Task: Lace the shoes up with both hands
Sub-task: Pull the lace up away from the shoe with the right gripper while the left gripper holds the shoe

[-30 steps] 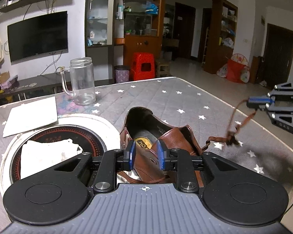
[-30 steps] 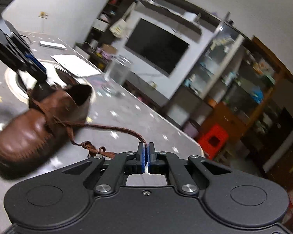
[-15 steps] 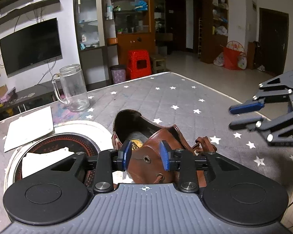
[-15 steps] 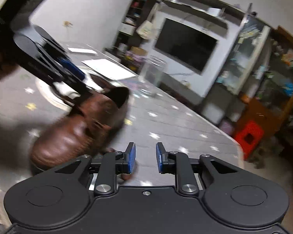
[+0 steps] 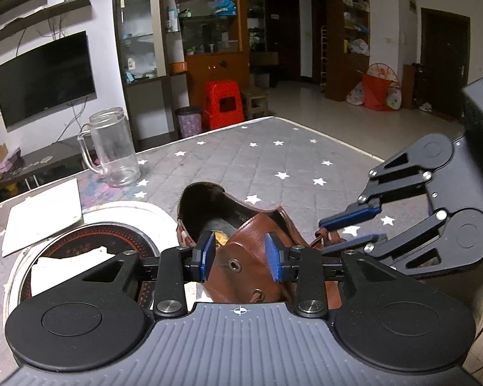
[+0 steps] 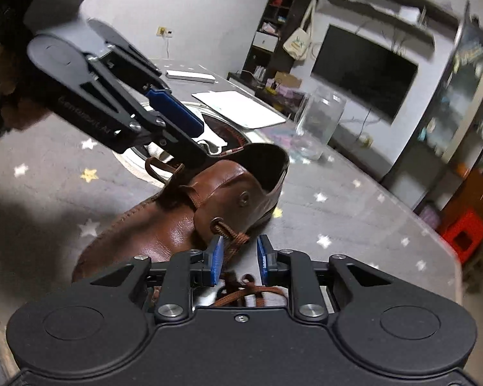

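A brown leather shoe point(image 5: 241, 241) lies on the star-patterned table, also in the right wrist view point(image 6: 183, 212). My left gripper point(image 5: 240, 252) is open, its blue pads astride the shoe's eyelet flap without clamping it. My right gripper point(image 6: 238, 255) is open at the shoe's side, with the brown lace point(image 6: 232, 236) coming out of an eyelet between its pads; loose lace point(image 6: 251, 292) lies under it. In the left wrist view the right gripper point(image 5: 354, 228) hovers open just right of the shoe. In the right wrist view the left gripper's fingers point(image 6: 174, 112) reach over the shoe's tongue.
A glass mug point(image 5: 112, 148) stands behind the shoe. A round cooktop point(image 5: 80, 244) with a white cloth point(image 5: 67, 263) lies left of it. White paper point(image 5: 42, 212) lies on the table's left. The table edge point(image 5: 338, 141) runs behind and right.
My right gripper let go of the lace, opened, and moved in close to the shoe's side. My left gripper opened wider around the eyelet flap. The lace now lies slack.
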`<state>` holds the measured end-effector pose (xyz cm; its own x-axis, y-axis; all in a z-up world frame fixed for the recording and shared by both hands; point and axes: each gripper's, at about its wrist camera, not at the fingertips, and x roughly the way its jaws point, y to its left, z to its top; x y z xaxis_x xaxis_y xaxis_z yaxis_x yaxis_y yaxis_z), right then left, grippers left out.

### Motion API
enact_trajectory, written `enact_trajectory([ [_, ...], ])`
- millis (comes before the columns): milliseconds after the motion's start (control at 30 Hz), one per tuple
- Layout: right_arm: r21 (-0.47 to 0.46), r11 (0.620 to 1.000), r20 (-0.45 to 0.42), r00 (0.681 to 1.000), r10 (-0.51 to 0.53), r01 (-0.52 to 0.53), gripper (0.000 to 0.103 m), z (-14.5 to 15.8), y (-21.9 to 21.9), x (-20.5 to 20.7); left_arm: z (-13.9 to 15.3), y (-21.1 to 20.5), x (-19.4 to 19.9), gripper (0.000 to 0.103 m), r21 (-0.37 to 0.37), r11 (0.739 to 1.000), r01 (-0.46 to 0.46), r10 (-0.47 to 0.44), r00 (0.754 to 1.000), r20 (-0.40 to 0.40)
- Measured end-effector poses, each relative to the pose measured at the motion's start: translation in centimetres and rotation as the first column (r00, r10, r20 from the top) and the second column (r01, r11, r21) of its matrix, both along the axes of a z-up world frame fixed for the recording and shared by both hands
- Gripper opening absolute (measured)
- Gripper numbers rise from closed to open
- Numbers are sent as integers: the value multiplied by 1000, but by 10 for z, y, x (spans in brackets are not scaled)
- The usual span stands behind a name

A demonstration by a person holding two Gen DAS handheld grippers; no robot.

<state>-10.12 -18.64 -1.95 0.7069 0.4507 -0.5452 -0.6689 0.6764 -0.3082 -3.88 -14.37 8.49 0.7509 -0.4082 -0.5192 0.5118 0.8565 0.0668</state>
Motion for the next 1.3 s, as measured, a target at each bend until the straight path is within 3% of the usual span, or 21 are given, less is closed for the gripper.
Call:
enact_trajectory([
  [200, 58, 998, -18, 1000, -24, 25, 21, -4, -3, 3, -2, -3, 2, 37, 1, 1000, -5, 5, 1000, -8],
  [233, 59, 998, -10, 1000, -26, 26, 13, -4, -1, 1, -3, -3, 2, 37, 1, 1000, -10, 10, 1000, -11],
  [267, 54, 998, 18, 999, -27, 26, 6, -5, 1, -2, -3, -3, 3, 37, 1, 1000, -15, 15, 1000, -14],
  [400, -14, 998, 191, 980, -57, 61, 2, -11, 10, -20, -5, -1, 4, 37, -3, 999, -34, 34, 999, -27],
  [467, -55, 994, 290, 954, -75, 95, 2, -14, 14, -29, -4, 0, 3, 37, -3, 999, -39, 39, 999, -26],
  [533, -106, 984, 413, 906, -89, 144, 2, -17, 19, -40, -3, 0, 1, 37, 7, 999, -45, 45, 999, -23],
  [633, -152, 972, 511, 856, -80, 182, 2, -22, 24, -48, -1, 1, -2, 37, 16, 998, -57, 57, 998, -20],
  [700, -181, 960, 589, 806, -68, 214, 2, -25, 28, -52, -2, 3, -4, 37, 16, 998, -63, 63, 998, -20],
  [800, -172, 956, 637, 767, -77, 239, 2, -19, 28, -54, -1, 6, -7, 37, 23, 997, -76, 77, 997, -15],
  [867, -162, 948, 689, 719, -90, 273, 2, -11, 27, -55, 0, 5, -9, 37, 33, 996, -79, 79, 997, -9],
  [967, -139, 948, 722, 684, -101, 287, 2, 5, 23, -55, 1, 3, -11, 37, 50, 995, -81, 81, 997, 3],
  [1200, -100, 935, 832, 544, -109, 340, 2, 51, 16, -54, -1, 8, -11, 37, 46, 995, -86, 86, 996, 9],
  [1300, -72, 938, 845, 521, -124, 339, 2, 73, 11, -48, -1, 10, -11, 37, 42, 995, -87, 87, 996, 10],
])
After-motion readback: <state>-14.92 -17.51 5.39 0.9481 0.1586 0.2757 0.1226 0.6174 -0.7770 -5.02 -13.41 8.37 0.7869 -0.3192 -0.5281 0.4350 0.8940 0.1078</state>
